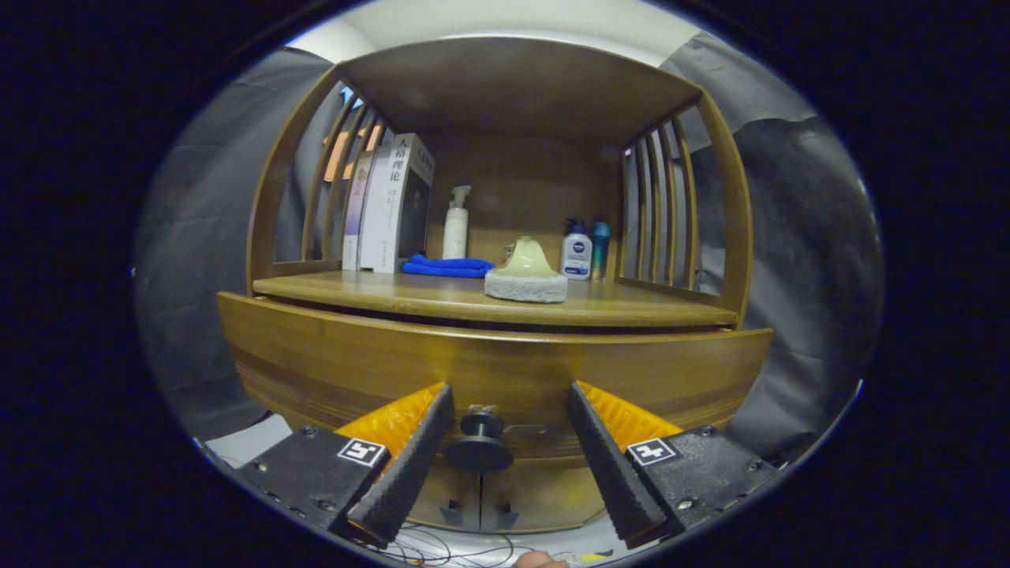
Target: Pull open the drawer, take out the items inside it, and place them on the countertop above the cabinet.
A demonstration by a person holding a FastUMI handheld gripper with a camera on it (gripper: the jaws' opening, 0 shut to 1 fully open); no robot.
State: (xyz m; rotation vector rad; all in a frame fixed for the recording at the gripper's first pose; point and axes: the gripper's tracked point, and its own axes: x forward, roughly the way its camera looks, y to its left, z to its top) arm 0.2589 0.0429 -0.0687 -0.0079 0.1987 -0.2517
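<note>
Drawer (355,371) is sitting under the desk (442,298), its front looking stiff and heavy, small round knob (480,442) offering the sole grip, standing between the spread fingers of the open claw (509,398).

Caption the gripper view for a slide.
Open gripper straddles the dark round knob of the closed brown wooden drawer below the countertop.

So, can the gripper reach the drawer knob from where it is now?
Probably yes. The gripper is open, its fingers to either side of the dark knob on the drawer front, and nothing lies between them. It looks not yet closed on the knob.
</note>
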